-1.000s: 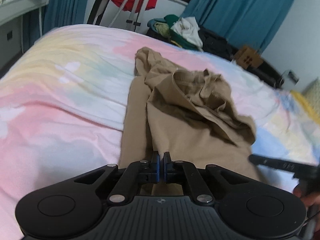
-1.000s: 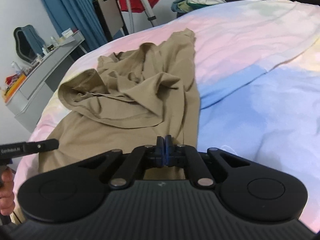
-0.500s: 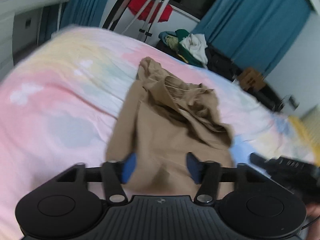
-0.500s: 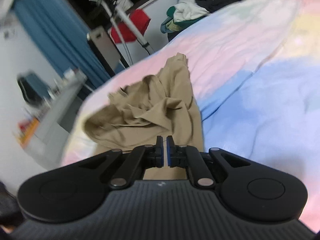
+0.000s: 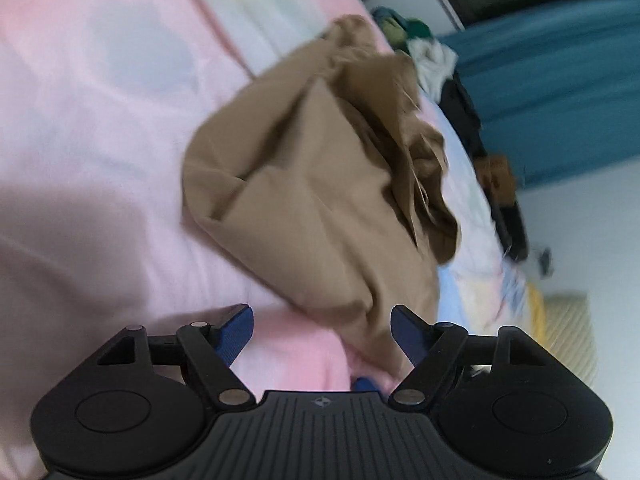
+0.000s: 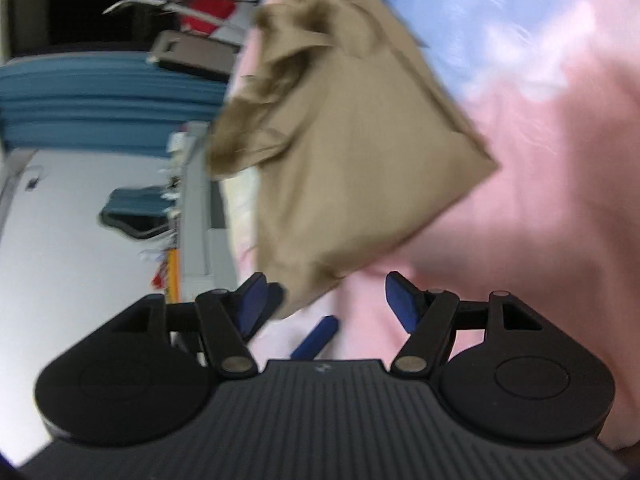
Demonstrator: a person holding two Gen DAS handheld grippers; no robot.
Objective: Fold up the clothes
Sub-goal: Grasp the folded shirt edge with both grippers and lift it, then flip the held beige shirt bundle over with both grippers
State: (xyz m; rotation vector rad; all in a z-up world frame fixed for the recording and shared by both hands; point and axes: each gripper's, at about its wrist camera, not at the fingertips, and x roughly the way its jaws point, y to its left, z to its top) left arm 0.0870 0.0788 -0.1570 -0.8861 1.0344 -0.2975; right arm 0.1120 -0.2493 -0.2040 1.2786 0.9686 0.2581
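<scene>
Both views tilted and motion-blurred. Tan shirt (image 5: 320, 184) lies crumpled on the bed (image 5: 100, 120) — pastel sheet, pink under and beside the shirt, blue patch past its far side. The far part of the shirt is bunched in dark folds; the near part lies flatter, with one diagonal crease.

Left gripper (image 5: 322, 330): jaws spread wide, blue pads (image 5: 237, 330) apart, nothing between them. The near edge of the shirt runs down toward the right-hand pad; whether cloth touches it, cannot tell through the blur. The sheet fills the gap between the jaws.

Right gripper (image 6: 324, 300): jaws also wide apart, holding nothing. In the right view the shirt (image 6: 352, 152) shows a pointed corner toward the pink sheet (image 6: 560, 200), and its lower tip hangs just beside the left-hand pad — contact unclear. A blue pad of the other gripper pokes into the gap low in that view.

Background, left view: teal curtain (image 5: 560, 80), a pile of clothes (image 5: 424, 48) beyond the bed's edge, a cardboard box (image 5: 498, 178) near dark stuff on the floor. Right view: teal curtain (image 6: 100, 100), a white wall with a dark-framed mirror (image 6: 134, 216), a grey desk edge with small clutter, something red (image 6: 208, 4) behind a metal stand.
</scene>
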